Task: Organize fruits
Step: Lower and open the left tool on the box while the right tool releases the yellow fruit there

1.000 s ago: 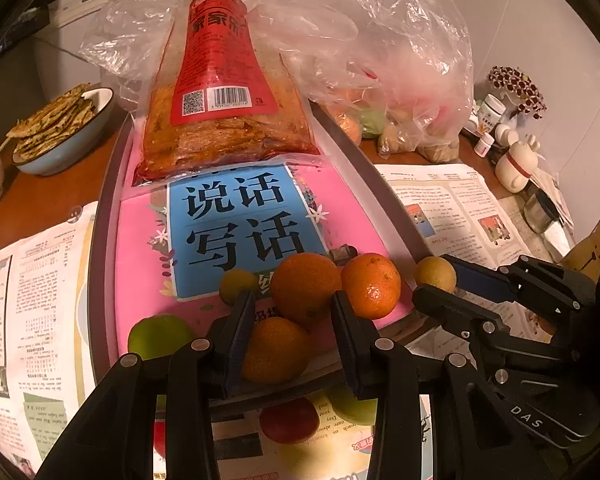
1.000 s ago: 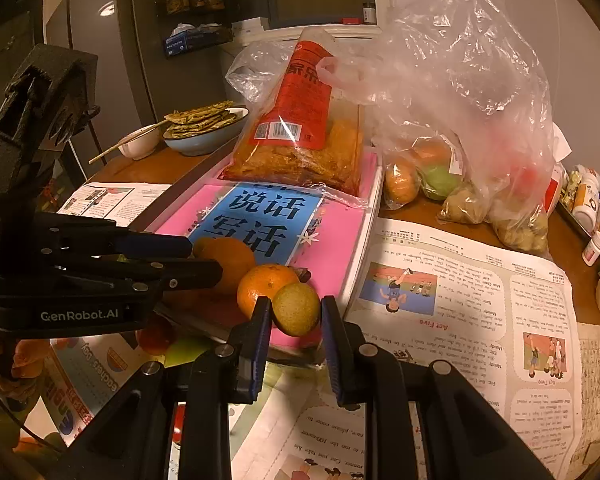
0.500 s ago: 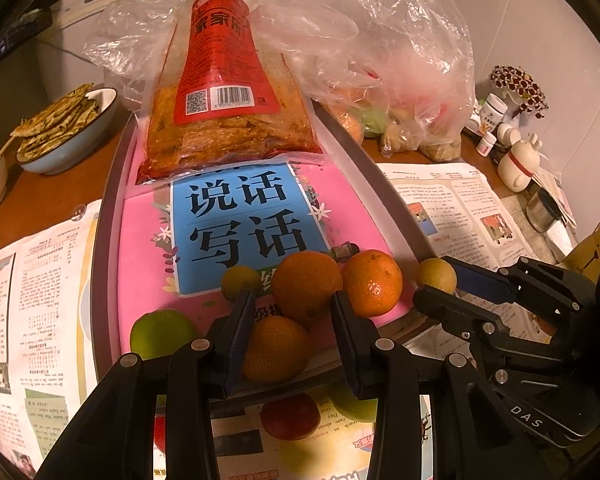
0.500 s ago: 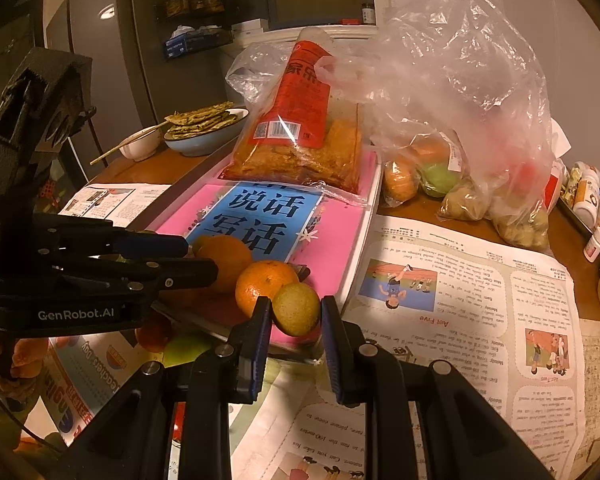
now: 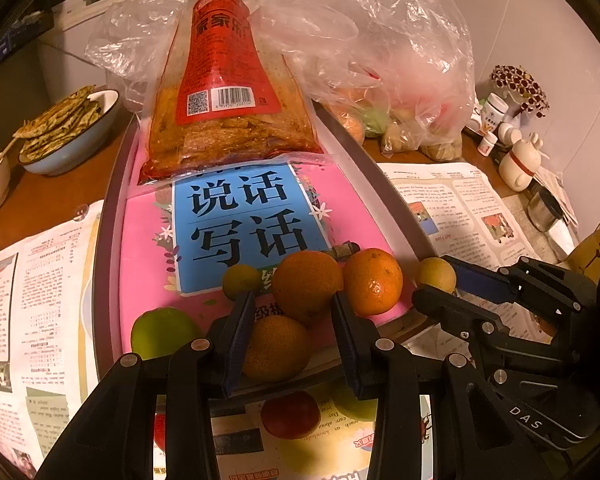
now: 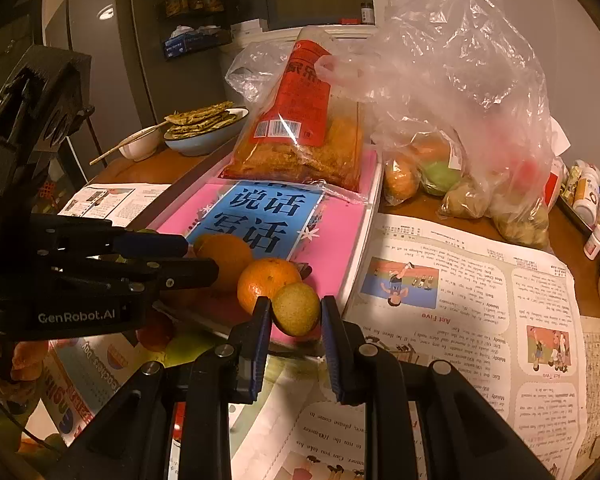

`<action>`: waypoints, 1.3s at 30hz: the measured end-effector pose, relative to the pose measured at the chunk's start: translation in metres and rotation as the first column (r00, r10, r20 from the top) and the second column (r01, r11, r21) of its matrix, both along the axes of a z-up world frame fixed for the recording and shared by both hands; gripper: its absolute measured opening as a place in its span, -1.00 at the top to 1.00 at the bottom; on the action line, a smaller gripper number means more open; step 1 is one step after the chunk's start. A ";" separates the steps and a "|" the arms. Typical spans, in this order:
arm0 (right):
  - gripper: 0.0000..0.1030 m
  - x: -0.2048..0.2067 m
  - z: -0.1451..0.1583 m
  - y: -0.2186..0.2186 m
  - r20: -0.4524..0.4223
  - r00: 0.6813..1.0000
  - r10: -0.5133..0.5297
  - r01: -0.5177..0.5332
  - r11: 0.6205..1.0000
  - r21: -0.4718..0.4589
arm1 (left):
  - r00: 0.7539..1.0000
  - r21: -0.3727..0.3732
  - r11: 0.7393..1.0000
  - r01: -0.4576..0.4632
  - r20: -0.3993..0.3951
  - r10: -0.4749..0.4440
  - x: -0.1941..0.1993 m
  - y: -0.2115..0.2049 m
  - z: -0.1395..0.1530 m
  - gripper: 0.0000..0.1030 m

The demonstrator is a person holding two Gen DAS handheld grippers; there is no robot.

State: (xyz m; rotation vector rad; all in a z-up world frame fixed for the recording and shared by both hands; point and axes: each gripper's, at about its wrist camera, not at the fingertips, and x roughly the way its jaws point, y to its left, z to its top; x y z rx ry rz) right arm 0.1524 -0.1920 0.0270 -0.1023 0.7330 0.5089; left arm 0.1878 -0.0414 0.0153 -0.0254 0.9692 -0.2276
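Several fruits sit on a pink book in a grey tray. My left gripper stands open around an orange at the tray's near edge, not squeezing it. Behind are a bigger orange, a mandarin, a small yellow fruit and a green lime. My right gripper is shut on a small yellow-green fruit at the book's near right corner, beside the mandarin. That fruit also shows in the left wrist view.
A red snack bag lies at the tray's far end. A clear plastic bag with more fruit stands to the right. Newspapers cover the table. A bowl of flatbreads is at the far left; bottles at the far right.
Almost nothing has moved. Both grippers have held their places, with only a slight drift of the views.
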 end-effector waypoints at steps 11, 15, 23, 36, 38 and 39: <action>0.51 -0.002 -0.003 0.004 -0.013 1.000 0.002 -0.002 1.000 0.002 | 1.000 -0.001 1.000 -0.007 0.004 0.007 -0.002 0.001 0.000 0.20; 0.51 -0.003 -0.003 0.004 -0.015 1.000 -0.003 0.003 1.000 0.007 | 1.000 0.003 1.000 -0.011 0.006 0.011 -0.004 0.001 0.000 0.20; 0.50 -0.006 -0.003 0.001 -0.017 1.000 -0.010 0.010 1.000 0.015 | 1.000 0.000 1.000 -0.016 0.006 0.016 -0.005 0.003 0.000 0.20; 0.25 -0.012 0.002 -0.001 0.000 1.000 -0.020 0.020 0.999 0.027 | 1.000 0.001 1.000 -0.025 0.003 0.025 -0.007 0.006 0.000 0.19; 0.20 -0.012 0.002 -0.001 -0.001 1.000 -0.020 0.020 0.999 0.028 | 1.000 -0.001 1.000 -0.029 0.000 0.029 -0.007 0.007 0.000 0.18; 0.17 -0.012 0.002 -0.002 -0.001 1.000 -0.020 0.021 0.999 0.030 | 1.000 -0.001 1.000 -0.030 -0.001 0.030 -0.008 0.008 0.000 0.17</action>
